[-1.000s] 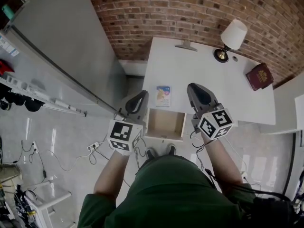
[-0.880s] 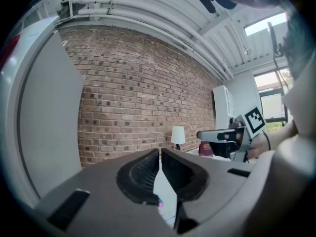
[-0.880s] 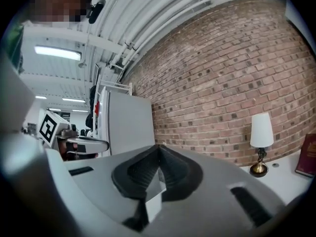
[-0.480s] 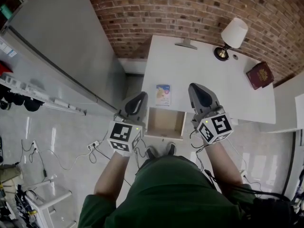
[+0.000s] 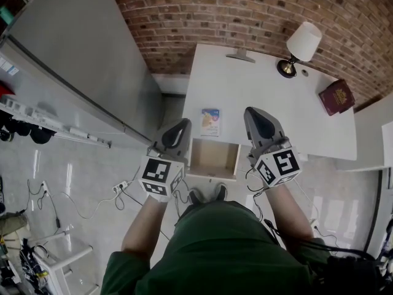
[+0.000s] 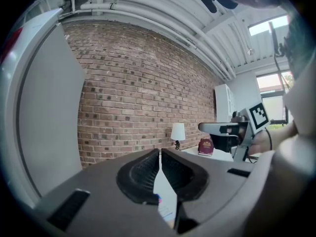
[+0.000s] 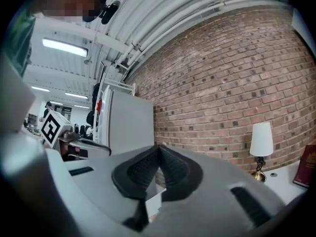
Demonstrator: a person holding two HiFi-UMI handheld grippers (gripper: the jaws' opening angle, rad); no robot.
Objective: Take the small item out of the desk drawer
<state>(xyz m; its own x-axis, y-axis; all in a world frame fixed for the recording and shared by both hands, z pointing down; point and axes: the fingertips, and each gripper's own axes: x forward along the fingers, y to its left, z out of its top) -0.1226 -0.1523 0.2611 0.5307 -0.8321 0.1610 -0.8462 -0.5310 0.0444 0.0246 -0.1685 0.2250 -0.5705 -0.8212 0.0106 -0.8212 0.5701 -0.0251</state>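
Left gripper [image 6: 160, 154]: jaws pressed together, empty, beside the drawer's left side.
Drawer [image 5: 214, 160]: pulled open, looks bare inside.
Small packet [image 5: 210, 123]: flat on the bench [image 5: 264, 85], just beyond the drawer.
Right gripper [image 7: 158, 149]: jaws pressed together, empty, right of the drawer.
Risk: a careless sweep could nudge the packet off the edge into the open drawer.

You faced a red brick wall [image 5: 245, 11]. A white desk [image 5: 270, 103] stood against it, a white-shaded lamp [image 5: 303, 42] at its far right corner. A tall grey panel [image 5: 80, 66] rose to your left; pale glossy floor [image 5: 80, 171] carried trailing cables [image 5: 52, 211].
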